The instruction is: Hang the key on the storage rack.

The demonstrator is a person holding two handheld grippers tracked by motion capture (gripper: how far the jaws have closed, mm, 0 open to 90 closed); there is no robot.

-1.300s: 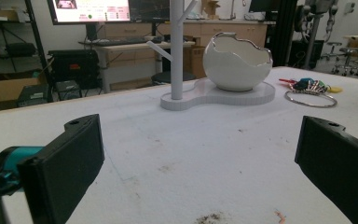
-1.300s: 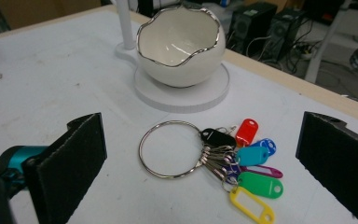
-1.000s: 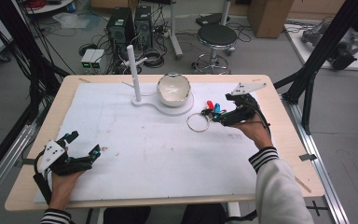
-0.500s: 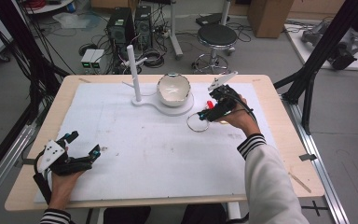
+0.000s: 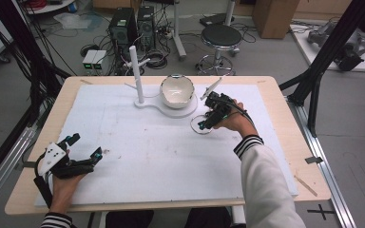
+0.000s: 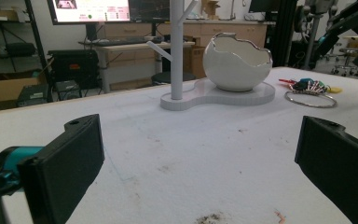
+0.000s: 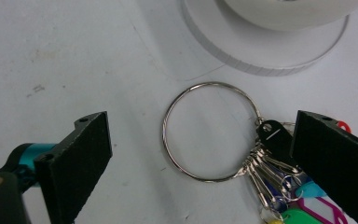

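My right gripper [image 7: 200, 154] hovers with fingers spread around the key ring [image 7: 209, 130] beside the white stand [image 5: 173, 107]; my left gripper [image 5: 83, 149] rests on the worktop [image 5: 147, 156], fingers spread.

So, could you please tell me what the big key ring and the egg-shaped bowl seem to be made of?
The key ring looks like polished metal: thin, silvery, with bright glints. The egg-shaped bowl looks like glazed ceramic, or perhaps glossy plastic: smooth white, soft reflections, silvery jagged rim.

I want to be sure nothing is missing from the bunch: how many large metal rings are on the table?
1. The large key ring lies flat on the white mat beside the stand's round base, between the open right gripper jaws; coloured key tags hang from it, partly hidden.
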